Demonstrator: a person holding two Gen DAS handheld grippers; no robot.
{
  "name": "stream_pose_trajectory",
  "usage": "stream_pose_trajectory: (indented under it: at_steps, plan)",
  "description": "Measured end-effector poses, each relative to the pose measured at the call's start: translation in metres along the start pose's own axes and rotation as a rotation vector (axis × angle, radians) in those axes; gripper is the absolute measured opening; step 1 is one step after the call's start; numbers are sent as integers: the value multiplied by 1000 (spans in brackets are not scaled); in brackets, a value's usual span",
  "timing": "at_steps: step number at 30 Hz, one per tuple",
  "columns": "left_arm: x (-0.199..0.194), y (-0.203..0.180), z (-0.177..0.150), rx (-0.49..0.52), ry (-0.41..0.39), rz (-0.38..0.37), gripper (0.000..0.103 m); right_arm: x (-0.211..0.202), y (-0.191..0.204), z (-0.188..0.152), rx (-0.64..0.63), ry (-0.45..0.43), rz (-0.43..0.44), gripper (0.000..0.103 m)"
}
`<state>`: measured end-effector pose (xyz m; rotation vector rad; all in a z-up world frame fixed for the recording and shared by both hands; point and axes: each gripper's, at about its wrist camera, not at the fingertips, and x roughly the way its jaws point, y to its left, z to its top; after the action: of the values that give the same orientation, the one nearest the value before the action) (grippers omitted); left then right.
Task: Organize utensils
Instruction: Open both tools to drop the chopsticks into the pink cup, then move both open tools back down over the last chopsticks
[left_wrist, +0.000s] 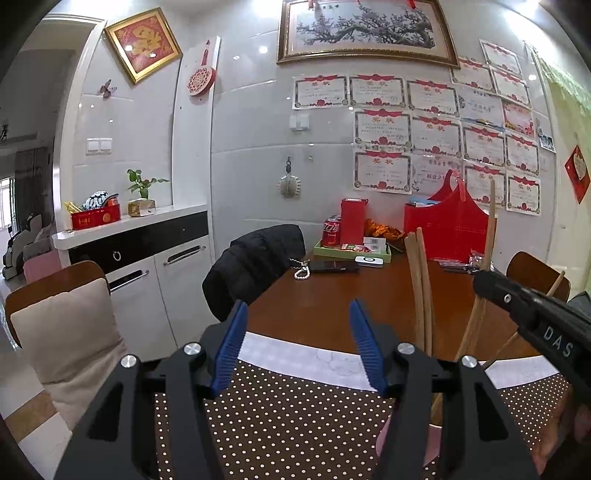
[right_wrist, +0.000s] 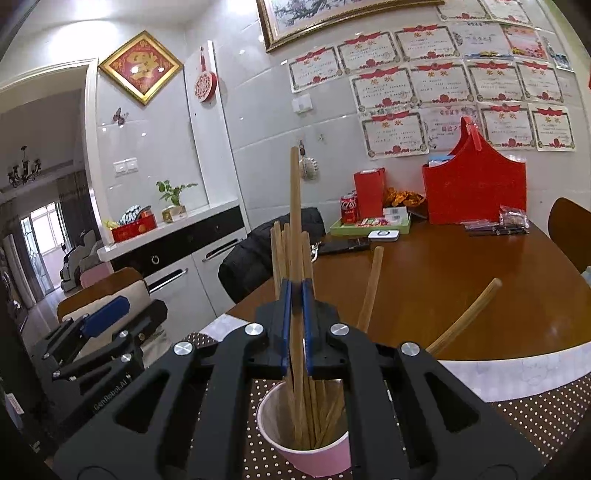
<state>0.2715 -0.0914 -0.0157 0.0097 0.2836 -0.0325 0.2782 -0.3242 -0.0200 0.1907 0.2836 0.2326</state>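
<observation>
Left wrist: left gripper (left_wrist: 297, 345) is hanging open and empty at lower centre; chopsticks (left_wrist: 421, 288) are standing at right | Right wrist: right gripper (right_wrist: 295, 325) is pinching one chopstick (right_wrist: 294, 206) above the pink cup (right_wrist: 314, 456) at bottom centre, which is holding a leaning bundle | Risk: releasing off-centre, or nudging the light cup, is likely tipping it and spilling everything.
</observation>
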Motion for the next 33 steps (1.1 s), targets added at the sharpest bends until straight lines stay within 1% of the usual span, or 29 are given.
stream_pose_trajectory:
  at_steps: [2, 3, 4, 5, 6, 10, 21, 28, 33]
  plan:
    - [-1, -1, 0, 3, -1, 4, 57, 0, 2, 0, -3, 0, -9, 8]
    - [-1, -1, 0, 4, -2, 4, 57, 0, 3, -1, -6, 1, -13, 11]
    - [-1, -1, 0, 7, -4, 4, 57, 0, 3, -1, -6, 0, -18, 24]
    - [-2, -2, 1, 8, -6, 6, 57, 0, 3, -1, -3, -2, -23, 34]
    - [-2, -1, 1, 9, -7, 7, 57, -2, 3, -1, 3, -10, -29, 53]
    - [-4, 0, 2, 1, -8, 6, 57, -7, 4, 1, 3, -32, -41, 54]
    - [-8, 5, 4, -7, -16, 14, 57, -12, 7, 4, -13, -55, -68, 54]
    - [-18, 17, 9, -31, -30, 23, 57, -18, 17, 5, -38, -62, -47, 54]
    - [-33, 32, 12, -7, -30, 49, 57, -27, 27, 8, -61, -70, -30, 54]
